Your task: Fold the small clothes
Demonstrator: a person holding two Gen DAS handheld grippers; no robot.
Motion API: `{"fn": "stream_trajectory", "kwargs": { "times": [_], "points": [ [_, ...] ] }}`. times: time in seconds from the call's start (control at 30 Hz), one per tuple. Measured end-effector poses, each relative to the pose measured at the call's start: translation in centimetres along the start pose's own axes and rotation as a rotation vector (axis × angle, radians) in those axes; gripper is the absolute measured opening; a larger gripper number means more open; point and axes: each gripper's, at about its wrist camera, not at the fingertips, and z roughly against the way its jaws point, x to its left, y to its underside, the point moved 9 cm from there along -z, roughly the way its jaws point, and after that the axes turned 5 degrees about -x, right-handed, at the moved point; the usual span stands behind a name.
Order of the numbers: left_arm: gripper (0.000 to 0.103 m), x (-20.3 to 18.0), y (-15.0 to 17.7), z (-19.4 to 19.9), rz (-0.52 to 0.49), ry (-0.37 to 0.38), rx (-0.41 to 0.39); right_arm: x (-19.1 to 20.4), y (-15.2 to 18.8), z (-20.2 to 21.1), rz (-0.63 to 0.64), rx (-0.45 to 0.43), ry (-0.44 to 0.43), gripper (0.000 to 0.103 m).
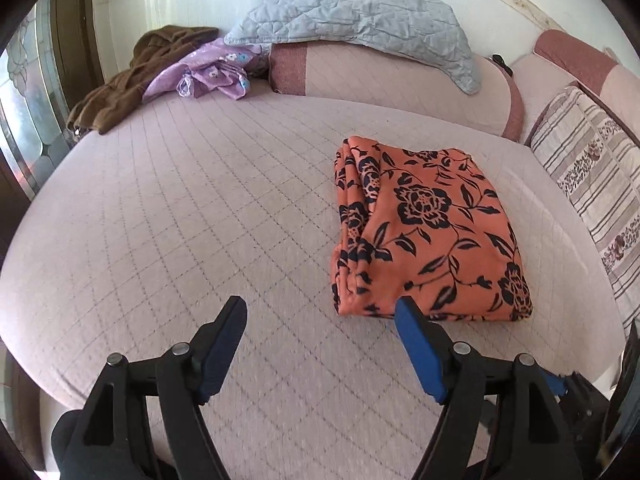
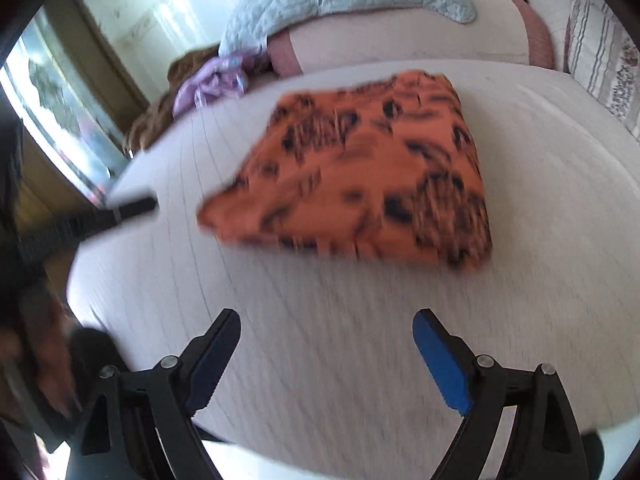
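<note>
So the orange floral garment (image 1: 430,228) is sitting folded into a neat block on the bed (image 1: 200,220), out around 2 o'clock from the left claw (image 1: 320,308). Both claws are wide open with nothing in them, and the right claw (image 2: 326,320) has the bundle dead ahead at 12 o'clock, though that view is blurry. Looks to me like this piece is done. The purple (image 1: 208,72) and brown clothes (image 1: 120,88) heaped at 10 o'clock are probably next.

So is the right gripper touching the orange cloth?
Apart. The right wrist view shows bare bedcover between the open right gripper and the orange cloth.
</note>
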Motion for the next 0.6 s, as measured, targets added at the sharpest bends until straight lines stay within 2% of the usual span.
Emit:
{"fn": "stream_trajectory", "kwargs": {
  "times": [0.17, 0.23, 0.37, 0.6],
  "points": [
    [0.078, -1.5, -0.1, 1.7, -0.026, 0.003, -0.028, -1.3, 1.1, 1.4, 0.032, -0.023, 0.094, 0.090],
    [0.080, -1.9, -0.2, 2.2, -0.039, -0.002, -0.041, -1.9, 0.5, 2.3, 0.034, -0.044, 0.130, 0.091],
    [0.085, -2.2, -0.6, 3.5, -0.071, -0.033, -0.092, -2.7, -1.3, 3.9, 0.021, -0.089, 0.161, 0.101],
    [0.087, -2.3, -0.8, 3.9, -0.089, -0.060, -0.109, -3.3, -3.5, 6.2, 0.057, -0.155, 0.250, 0.101]
  ]
}}
